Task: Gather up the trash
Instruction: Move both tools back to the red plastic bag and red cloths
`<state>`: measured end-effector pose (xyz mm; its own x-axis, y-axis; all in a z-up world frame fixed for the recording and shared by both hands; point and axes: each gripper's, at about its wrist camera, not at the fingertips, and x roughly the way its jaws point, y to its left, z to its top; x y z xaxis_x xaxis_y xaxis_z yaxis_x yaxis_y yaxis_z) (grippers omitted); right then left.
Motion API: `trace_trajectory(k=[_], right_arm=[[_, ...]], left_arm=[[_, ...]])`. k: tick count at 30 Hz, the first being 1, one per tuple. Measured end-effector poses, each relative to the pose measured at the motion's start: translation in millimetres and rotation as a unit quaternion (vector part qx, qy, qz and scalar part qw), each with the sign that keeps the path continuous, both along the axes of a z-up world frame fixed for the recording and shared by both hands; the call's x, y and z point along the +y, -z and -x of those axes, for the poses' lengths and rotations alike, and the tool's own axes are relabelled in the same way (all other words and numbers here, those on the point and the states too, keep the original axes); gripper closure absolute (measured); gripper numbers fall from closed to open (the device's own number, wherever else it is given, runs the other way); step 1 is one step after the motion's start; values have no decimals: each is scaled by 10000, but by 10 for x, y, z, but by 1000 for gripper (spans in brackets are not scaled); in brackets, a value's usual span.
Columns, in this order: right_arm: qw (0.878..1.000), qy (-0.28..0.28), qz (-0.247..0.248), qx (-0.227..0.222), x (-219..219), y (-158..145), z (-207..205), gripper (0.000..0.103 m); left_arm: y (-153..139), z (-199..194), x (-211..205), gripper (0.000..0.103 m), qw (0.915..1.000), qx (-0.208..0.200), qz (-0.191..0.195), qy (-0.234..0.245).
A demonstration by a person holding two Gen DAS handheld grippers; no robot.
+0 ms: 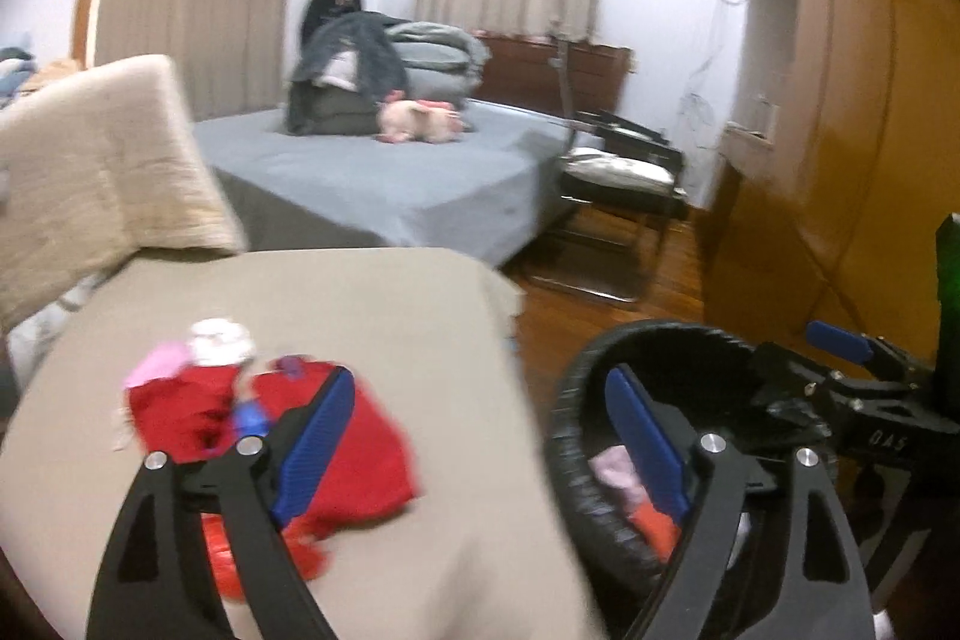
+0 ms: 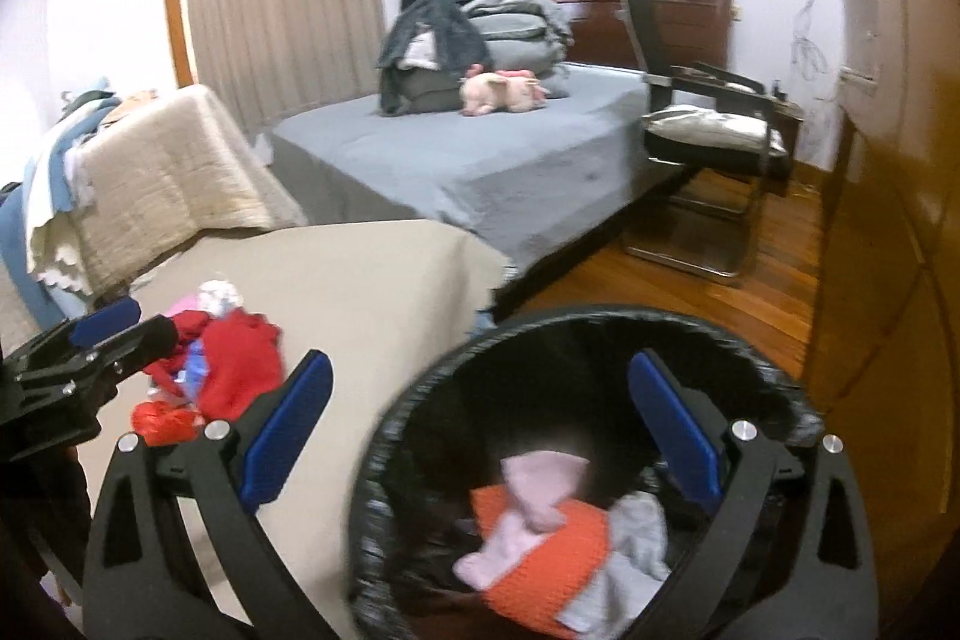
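Note:
A pile of trash (image 1: 360, 454) lies on the beige-covered surface (image 1: 384, 316): red crumpled pieces with pink, white and blue bits, also seen as the trash pile (image 2: 240, 370) in the right wrist view. My left gripper (image 1: 480, 442) is open and holds nothing, its left pad over the red pile and its right pad over the bin's rim. The black-lined bin (image 2: 600, 317) stands right of the surface and holds an orange item (image 2: 558, 538), a pink scrap (image 2: 540, 484) and a white scrap (image 2: 636, 526). My right gripper (image 2: 480, 436) hangs open and empty above the bin.
A grey bed (image 2: 510, 160) with folded bedding and a pink plush toy stands behind. A black chair (image 2: 708, 130) is on the wooden floor (image 2: 750, 292) at the right, next to a tall wooden wardrobe (image 2: 888, 220). A beige quilt (image 2: 168, 178) drapes over furniture at the left.

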<state>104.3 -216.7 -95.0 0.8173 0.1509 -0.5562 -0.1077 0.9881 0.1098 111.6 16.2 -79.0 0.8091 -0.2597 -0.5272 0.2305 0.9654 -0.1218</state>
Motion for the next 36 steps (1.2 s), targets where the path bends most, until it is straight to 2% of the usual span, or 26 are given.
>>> trace_trajectory(k=[8,15,24,30,32,36], right_arm=[[9984,-565,-92,-9,637,101,-123,7],[9952,-978,23,60,1124,285,-208,7],[9931,-1130,141,286,1403,565,-321,7],[9928,-1126,195,349,1437,623,-359,7],[9927,-1133,216,362,1438,634,-372,7],[9926,-1134,230,369,1445,645,-385,7]], left_arm=[[224,134,674,19,9957,122,-351,-843],[507,228,1043,19,9907,432,-331,-1248],[871,186,1167,21,9873,859,-157,-1327],[991,110,1143,25,9864,1048,-4,-1265],[1038,71,1124,27,9860,1119,5,-1236],[1123,4,1111,43,9848,1308,130,-1133]])
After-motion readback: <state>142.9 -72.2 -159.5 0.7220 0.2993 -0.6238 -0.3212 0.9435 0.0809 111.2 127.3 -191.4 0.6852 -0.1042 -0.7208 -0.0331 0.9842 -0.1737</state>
